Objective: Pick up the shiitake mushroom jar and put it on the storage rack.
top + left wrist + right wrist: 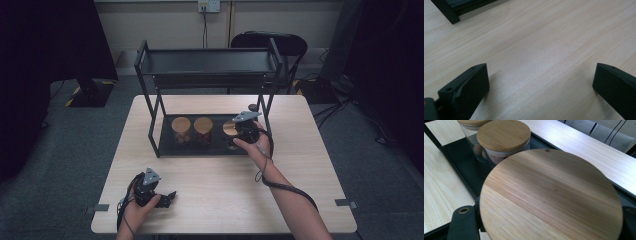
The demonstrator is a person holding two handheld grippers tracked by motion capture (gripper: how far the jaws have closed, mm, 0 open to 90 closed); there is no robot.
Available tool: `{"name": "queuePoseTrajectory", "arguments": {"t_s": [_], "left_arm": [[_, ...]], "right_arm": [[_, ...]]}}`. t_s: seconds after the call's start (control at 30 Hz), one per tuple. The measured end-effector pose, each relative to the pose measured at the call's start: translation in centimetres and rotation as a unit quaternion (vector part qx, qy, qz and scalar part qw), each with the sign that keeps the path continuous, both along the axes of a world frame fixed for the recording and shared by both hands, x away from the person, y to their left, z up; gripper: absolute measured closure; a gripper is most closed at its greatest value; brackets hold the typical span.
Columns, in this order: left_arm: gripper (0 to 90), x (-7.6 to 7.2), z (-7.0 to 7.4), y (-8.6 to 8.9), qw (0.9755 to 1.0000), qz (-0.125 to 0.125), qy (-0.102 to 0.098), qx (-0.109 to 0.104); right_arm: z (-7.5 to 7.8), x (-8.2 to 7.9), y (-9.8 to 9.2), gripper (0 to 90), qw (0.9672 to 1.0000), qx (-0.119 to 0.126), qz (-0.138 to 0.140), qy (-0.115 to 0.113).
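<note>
Three glass jars with round bamboo lids stand in a row on the lower tray of a black two-tier rack. My right gripper reaches in from the right and is shut on the rightmost jar. In the right gripper view that jar's lid spans the space between the jaws of my right gripper, with the middle jar just behind it. Whether the held jar rests on the tray I cannot tell. My left gripper lies near the table's front left edge, and in its own view my left gripper is open over bare wood.
The rack's upper shelf overhangs the jars, and its right front post stands close to my right hand. The left jar and middle jar sit side by side. A corner of the rack lies ahead of the left gripper. A black chair stands behind the table.
</note>
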State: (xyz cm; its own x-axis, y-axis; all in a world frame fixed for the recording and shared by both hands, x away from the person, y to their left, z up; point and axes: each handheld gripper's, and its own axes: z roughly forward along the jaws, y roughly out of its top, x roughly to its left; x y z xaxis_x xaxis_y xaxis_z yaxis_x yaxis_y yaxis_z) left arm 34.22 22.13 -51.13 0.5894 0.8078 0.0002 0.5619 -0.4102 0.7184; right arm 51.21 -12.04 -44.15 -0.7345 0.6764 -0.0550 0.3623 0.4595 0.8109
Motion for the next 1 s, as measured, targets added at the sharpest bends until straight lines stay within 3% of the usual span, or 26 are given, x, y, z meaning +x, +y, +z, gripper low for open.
{"name": "queuePoseTrajectory", "arguments": {"t_s": [1.0], "left_arm": [[0.3, 0.0, 0.0, 0.0, 1.0, -0.002, -0.001, 0.003]], "right_arm": [[-1.0, 1.5, 1.1, 25.6, 1.0, -0.001, -0.004, 0.003]]}}
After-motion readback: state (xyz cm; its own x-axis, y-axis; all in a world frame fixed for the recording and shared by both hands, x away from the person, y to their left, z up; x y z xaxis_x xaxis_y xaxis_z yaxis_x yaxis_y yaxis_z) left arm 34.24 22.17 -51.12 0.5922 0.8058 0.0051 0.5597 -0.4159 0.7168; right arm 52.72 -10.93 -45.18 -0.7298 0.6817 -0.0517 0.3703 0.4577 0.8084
